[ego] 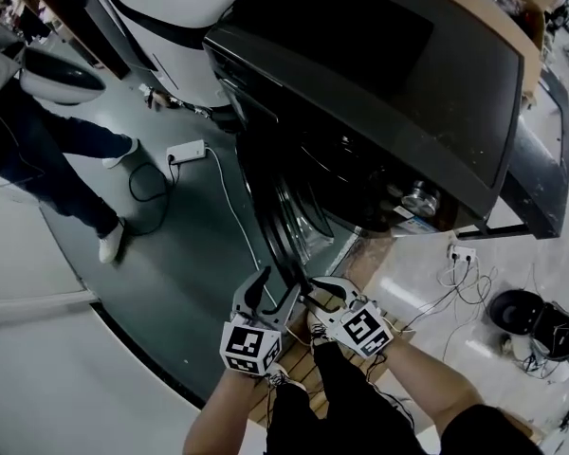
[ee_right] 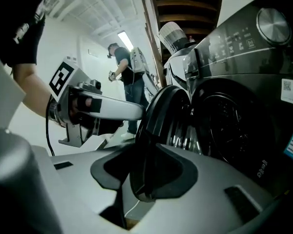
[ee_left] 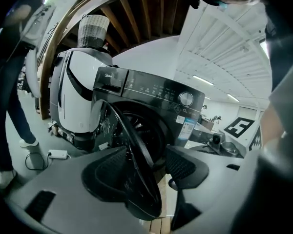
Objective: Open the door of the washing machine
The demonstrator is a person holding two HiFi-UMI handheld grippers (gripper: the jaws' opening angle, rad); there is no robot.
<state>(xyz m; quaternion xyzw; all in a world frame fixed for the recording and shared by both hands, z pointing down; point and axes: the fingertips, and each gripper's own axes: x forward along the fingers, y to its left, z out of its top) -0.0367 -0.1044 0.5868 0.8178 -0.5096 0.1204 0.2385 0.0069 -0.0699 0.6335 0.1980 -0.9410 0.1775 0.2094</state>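
The dark front-loading washing machine [ego: 389, 83] stands with its round door [ego: 277, 218] swung out toward me. My left gripper [ego: 277, 290] and right gripper [ego: 324, 292] meet at the door's lower edge. In the left gripper view the door rim [ee_left: 136, 160] runs between the jaws of the left gripper [ee_left: 146, 172]; it lies against the left pad [ee_left: 105, 174], and a gap shows before the right pad [ee_left: 185, 165]. In the right gripper view the rim [ee_right: 149, 145] stands between the spread jaws of the right gripper [ee_right: 146, 172], not pinched. The drum opening [ee_right: 224, 130] is exposed.
A person in dark trousers [ego: 57, 150] stands at the left near a white power strip [ego: 185, 152] and its cable. A white appliance [ego: 175, 27] stands beside the washer. Wooden slats [ego: 299, 373] lie under me. A black round device [ego: 531, 322] sits on the floor at the right.
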